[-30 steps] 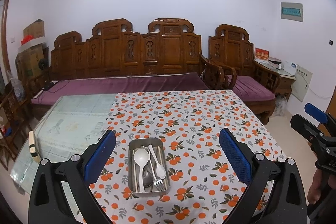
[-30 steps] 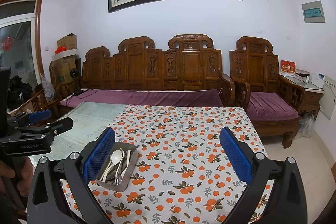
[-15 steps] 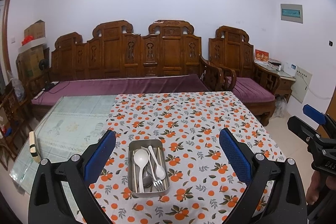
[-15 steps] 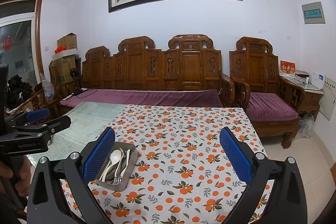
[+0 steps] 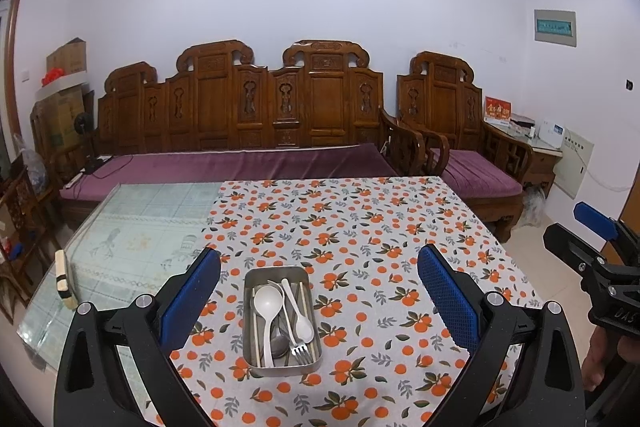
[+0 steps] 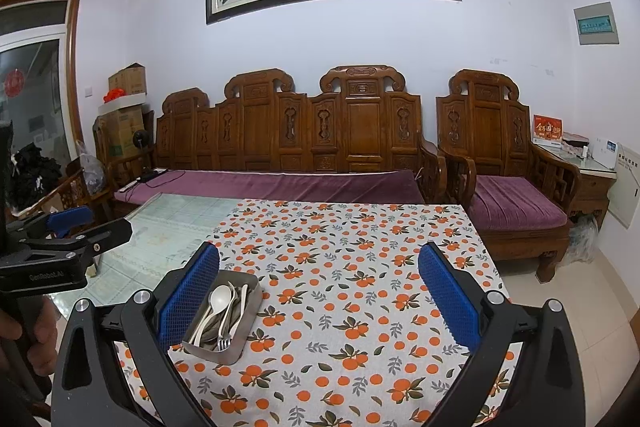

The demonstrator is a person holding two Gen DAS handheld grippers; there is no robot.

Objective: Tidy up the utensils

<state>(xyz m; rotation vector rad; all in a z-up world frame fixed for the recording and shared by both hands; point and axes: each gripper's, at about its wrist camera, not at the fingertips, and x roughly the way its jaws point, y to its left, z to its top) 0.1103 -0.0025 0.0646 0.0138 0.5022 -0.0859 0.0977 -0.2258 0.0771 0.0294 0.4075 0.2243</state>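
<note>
A metal tray sits on the orange-print tablecloth near the table's front. It holds a white ladle, a white spoon, a fork, chopsticks and a metal spoon. My left gripper is open above and around the tray, with nothing between its pads. My right gripper is open over the cloth, and the tray lies just inside its left pad. Each gripper appears at the other view's edge: the right gripper and the left gripper.
The cloth covers the table's right part; bare glass top shows on the left, with a small beige block at its edge. A carved wooden sofa and armchair stand behind the table. A person's hand holds the left gripper's handle.
Almost nothing differs. Both hand-held grippers drift slightly and stay open. The tray and the utensils have not moved.
</note>
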